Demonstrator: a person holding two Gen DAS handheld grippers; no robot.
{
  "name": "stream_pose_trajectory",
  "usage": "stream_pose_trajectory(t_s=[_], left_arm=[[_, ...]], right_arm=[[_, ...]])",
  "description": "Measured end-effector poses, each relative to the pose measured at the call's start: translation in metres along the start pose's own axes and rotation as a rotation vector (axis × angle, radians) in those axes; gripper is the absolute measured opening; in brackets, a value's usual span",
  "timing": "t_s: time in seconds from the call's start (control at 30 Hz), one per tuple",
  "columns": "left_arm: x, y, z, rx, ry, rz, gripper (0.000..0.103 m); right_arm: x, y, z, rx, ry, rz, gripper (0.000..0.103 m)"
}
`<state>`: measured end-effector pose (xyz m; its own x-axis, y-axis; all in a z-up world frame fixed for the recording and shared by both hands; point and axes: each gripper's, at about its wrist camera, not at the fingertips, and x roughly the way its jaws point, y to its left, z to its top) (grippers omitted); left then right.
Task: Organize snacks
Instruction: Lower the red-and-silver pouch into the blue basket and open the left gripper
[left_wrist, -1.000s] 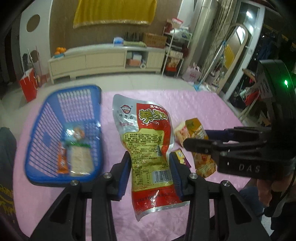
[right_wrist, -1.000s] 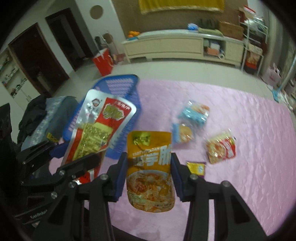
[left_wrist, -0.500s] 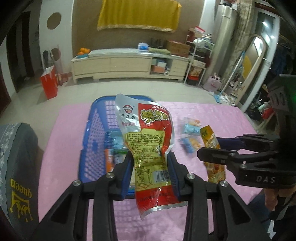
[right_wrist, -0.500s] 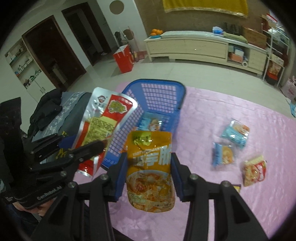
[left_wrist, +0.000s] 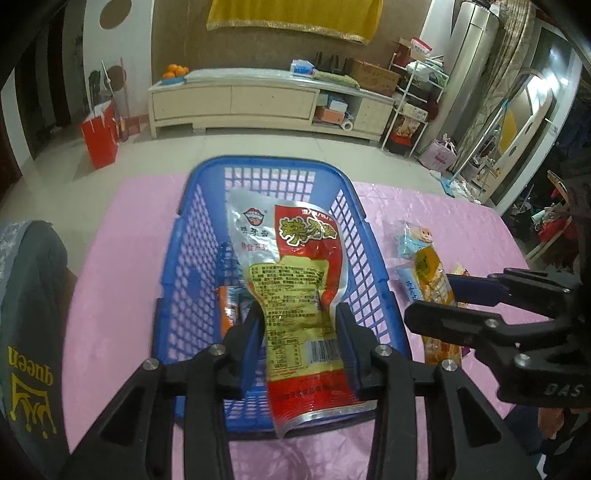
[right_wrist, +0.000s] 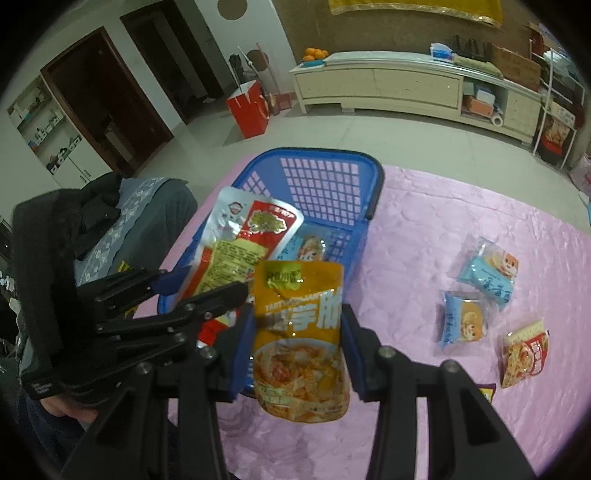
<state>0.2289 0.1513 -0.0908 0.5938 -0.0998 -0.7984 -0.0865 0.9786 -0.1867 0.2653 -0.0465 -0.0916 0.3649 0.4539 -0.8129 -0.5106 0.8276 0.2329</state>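
Note:
My left gripper (left_wrist: 297, 325) is shut on a silver and red snack pouch (left_wrist: 295, 273) and holds it over the blue plastic basket (left_wrist: 184, 258). The basket holds several small packets (left_wrist: 231, 306). My right gripper (right_wrist: 297, 325) is shut on a yellow-orange snack pouch (right_wrist: 299, 332), held above the pink tablecloth just right of the basket (right_wrist: 325, 184). The right gripper also shows in the left wrist view (left_wrist: 454, 306), with the yellow pouch (left_wrist: 432, 280) edge-on. The red pouch (right_wrist: 240, 243) and left gripper (right_wrist: 207, 291) show in the right wrist view.
Two light-blue packets (right_wrist: 487, 273) (right_wrist: 463, 321), a red-yellow packet (right_wrist: 524, 354) and a small purple one (right_wrist: 485, 391) lie on the pink cloth (right_wrist: 443, 221) right of the basket. A grey garment (left_wrist: 26, 314) lies at the table's left edge.
Both grippers have moved left with their pouches. The red pouch now hangs over the basket's middle, and the yellow pouch has come up beside the basket's right wall.

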Motion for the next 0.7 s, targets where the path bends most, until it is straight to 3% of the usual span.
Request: stream_pose_trajectory(t_s=[0.37,0.7], left_arm=[[0.012,-0.017,-0.002,0.039,0.043,0.010,0.064],[-0.024,-0.017,-0.009,0.060,-0.003,0.032,0.064]], right_arm=[[-0.027,-0.022,-0.010,0.032,-0.027,-0.025,0.049],[-0.047,0.002,-0.008,-0.005,-0.059,-0.001,0.049]])
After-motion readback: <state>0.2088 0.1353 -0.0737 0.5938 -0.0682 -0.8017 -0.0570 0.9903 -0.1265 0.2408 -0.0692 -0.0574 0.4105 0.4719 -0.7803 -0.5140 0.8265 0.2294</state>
